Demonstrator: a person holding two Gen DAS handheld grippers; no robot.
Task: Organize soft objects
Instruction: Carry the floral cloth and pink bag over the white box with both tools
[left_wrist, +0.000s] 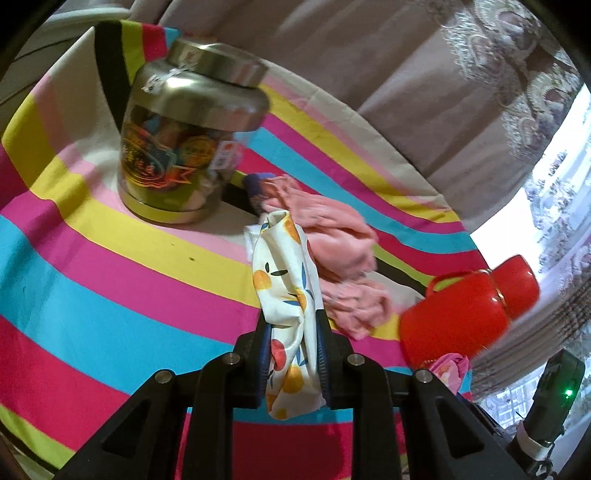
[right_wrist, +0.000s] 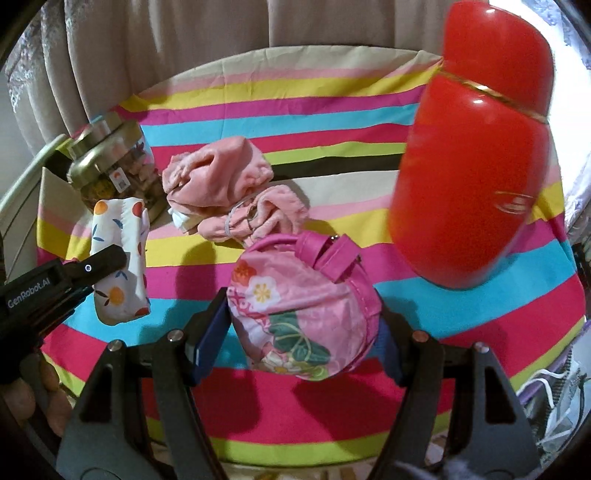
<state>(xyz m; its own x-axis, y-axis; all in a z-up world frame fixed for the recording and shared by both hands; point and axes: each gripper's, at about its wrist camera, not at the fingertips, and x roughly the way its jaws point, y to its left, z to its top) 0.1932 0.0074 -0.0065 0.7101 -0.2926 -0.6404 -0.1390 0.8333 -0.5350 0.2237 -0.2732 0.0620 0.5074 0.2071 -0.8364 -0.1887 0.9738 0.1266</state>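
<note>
White cotton with orange fruit print fills your left gripper (left_wrist: 291, 325): the jaws are clamped on the fruit-print pouch (left_wrist: 286, 280), its long axis running straight out along the fingers toward the pink fleece pile (left_wrist: 340, 240). The jar (left_wrist: 184, 136) label glitters but isn't legible.

Over to the right wrist: your right gripper (right_wrist: 303, 332) has its jaws spread around the round floral pouch (right_wrist: 299, 306), seemingly pinching its sides. The pile lies just beyond it. "GenRobot.AI" reads on the left gripper's side. The red flask (right_wrist: 472, 166) looms on the right.
</note>
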